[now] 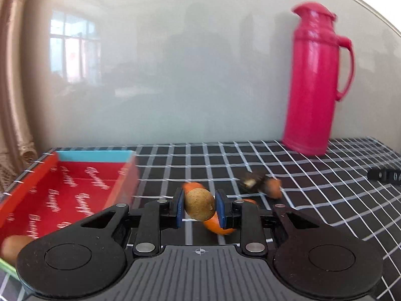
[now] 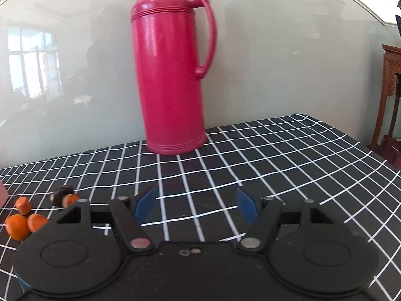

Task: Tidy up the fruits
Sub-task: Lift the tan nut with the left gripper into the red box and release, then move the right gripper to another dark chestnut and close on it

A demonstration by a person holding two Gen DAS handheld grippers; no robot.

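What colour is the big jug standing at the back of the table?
The jug is bright pinkish red all over, handle and lid too. It shows best in the right wrist view.

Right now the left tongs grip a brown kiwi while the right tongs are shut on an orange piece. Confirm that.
Not quite. The left tongs do grip the brown kiwi, but the right tongs are open and hold nothing, as the right wrist view shows; the orange pieces lie on the tablecloth.

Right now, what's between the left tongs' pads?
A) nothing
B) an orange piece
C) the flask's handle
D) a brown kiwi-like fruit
D: the left tongs are shut on a round brown fruit, with both blue pads against its sides; the orange pieces lie on the cloth behind it.
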